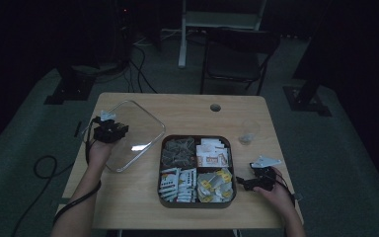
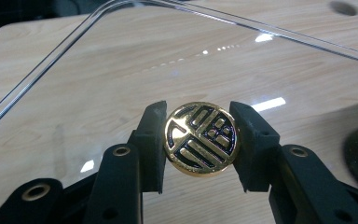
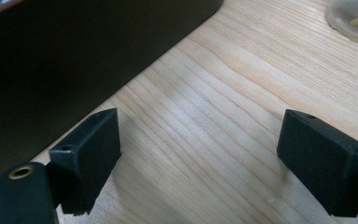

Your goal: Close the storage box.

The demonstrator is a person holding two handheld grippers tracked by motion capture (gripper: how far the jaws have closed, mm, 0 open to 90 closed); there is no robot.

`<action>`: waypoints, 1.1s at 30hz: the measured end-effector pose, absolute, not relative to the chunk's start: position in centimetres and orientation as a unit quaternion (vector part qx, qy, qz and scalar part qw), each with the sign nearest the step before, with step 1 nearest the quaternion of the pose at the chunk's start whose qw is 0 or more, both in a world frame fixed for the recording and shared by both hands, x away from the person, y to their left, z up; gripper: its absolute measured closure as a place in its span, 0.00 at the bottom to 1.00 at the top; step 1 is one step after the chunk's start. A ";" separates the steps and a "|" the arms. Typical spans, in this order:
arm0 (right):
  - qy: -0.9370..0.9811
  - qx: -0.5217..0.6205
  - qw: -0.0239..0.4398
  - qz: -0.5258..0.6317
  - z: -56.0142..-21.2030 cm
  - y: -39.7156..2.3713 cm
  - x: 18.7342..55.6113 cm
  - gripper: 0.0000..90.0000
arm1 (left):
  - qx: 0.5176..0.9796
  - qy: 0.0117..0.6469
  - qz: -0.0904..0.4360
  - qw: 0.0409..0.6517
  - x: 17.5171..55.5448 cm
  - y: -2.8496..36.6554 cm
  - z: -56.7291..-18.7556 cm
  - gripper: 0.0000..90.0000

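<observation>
Left tongs [image 2: 199, 140] are clamped on the gold knob [image 2: 200, 138] of the clear lid [image 2: 98, 60], over the bench's left — tray [image 1: 197, 202] sits off to its right. Right tongs [image 3: 200, 163] gape, empty.

tool [image 3: 198, 163]: jaws wide apart | over table [image 3: 223, 121] | dark tray wall [image 3: 74, 60] beside
</observation>
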State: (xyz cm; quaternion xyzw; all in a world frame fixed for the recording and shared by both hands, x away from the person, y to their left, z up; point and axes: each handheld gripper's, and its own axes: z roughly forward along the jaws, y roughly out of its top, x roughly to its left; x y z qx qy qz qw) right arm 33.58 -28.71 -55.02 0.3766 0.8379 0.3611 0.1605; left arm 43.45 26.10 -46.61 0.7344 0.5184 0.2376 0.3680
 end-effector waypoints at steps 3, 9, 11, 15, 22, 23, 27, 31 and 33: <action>0.838 0.377 0.161 0.361 -55.0 -28.7 33.6 0.14 | 0.747 0.497 0.228 0.379 43.1 24.8 -45.7 0.67; 0.838 0.377 0.161 0.361 -55.0 -28.7 33.6 0.14 | 0.763 0.464 0.214 0.395 42.5 22.9 -44.7 0.67; 0.838 0.377 0.161 0.361 -55.0 -28.7 33.6 0.14 | 0.769 0.451 0.208 0.403 42.3 22.0 -44.3 0.67; 0.838 0.376 0.161 0.361 -55.0 -28.7 33.6 0.14 | 0.782 0.423 0.200 0.412 41.8 20.3 -43.6 0.67; 0.838 0.377 0.160 0.361 -55.0 -28.7 33.6 0.14 | 0.799 0.379 0.183 0.430 41.1 17.7 -42.7 0.67; 0.838 0.377 0.160 0.361 -55.0 -28.7 33.6 0.14 | 0.800 0.373 0.180 0.433 41.0 17.4 -42.6 0.67; 0.838 0.377 0.161 0.361 -55.0 -28.7 33.6 0.14 | 0.811 0.345 0.165 0.442 40.5 15.8 -42.3 0.67; 0.838 0.377 0.160 0.361 -55.0 -28.7 33.6 0.14 | 0.822 0.325 0.160 0.440 40.1 14.8 -42.4 0.67; 0.838 0.377 0.160 0.361 -55.0 -28.7 33.6 0.14 | 0.833 0.305 0.150 0.437 39.8 13.7 -42.6 0.67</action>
